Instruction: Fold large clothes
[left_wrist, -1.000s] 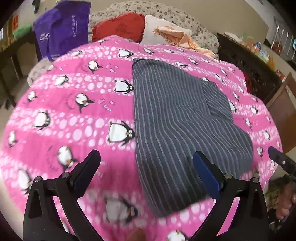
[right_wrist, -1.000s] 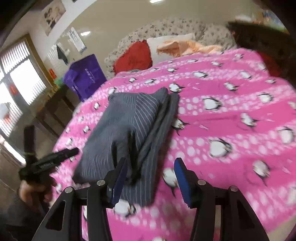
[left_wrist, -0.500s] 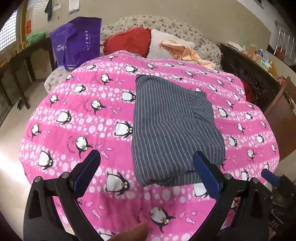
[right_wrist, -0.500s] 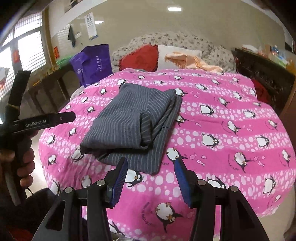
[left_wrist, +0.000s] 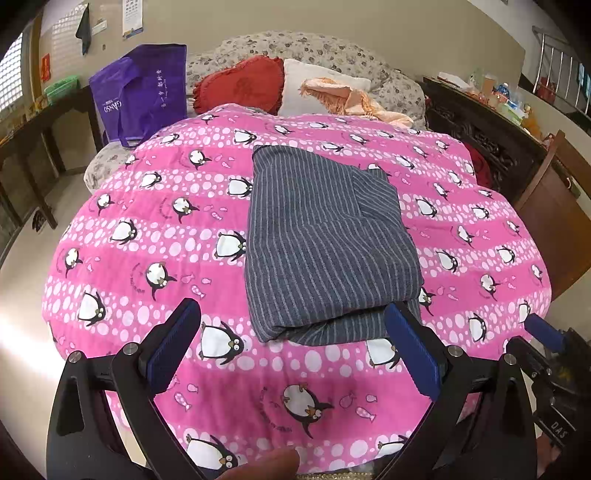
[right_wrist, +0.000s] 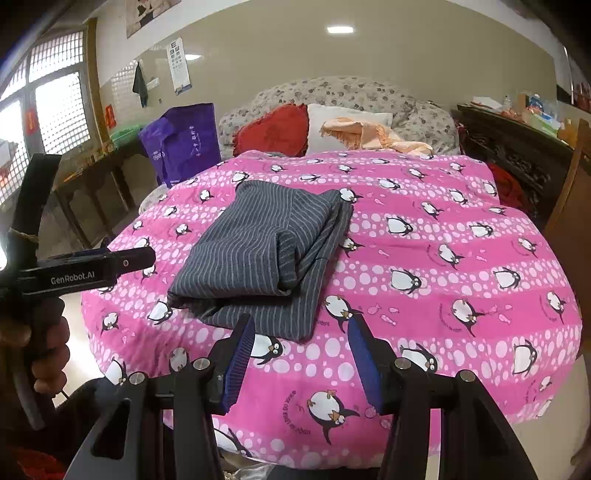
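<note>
Dark wooden table (left_wrist: 26, 122) at far left, under a latticed window (right_wrist: 55, 107); we note a green tray (left_wrist: 61, 86) on it. Next, a purple bag (left_wrist: 142, 88) stands at the bed's left corner, below a cloth (right_wrist: 140, 83) and an eye chart (right_wrist: 179, 64) hanging on the beige wall. Floral headboard cushion (left_wrist: 306, 48) behind a red pillow (left_wrist: 240, 86), a white pillow (left_wrist: 306, 86) and a peach fringed cloth (left_wrist: 351, 99).

Pink penguin-print quilt (left_wrist: 147, 221) covers the bed, our working surface. Folded on it, near the middle and toward the front edge, lies the grey striped garment (left_wrist: 321, 240), a neat rectangle with the layered fold edge facing us.

Our left gripper (left_wrist: 291, 350) hangs above the quilt's front edge, jaws wide apart, nothing between them. Our right gripper (right_wrist: 299, 354) hangs likewise just short of the garment, jaws parted and empty. Neither touches the cloth.

Dark carved cabinet (left_wrist: 480, 125) at right, its top cluttered with small items too blurred to name; a wooden chair back (left_wrist: 554, 192) stands beside the bed.
</note>
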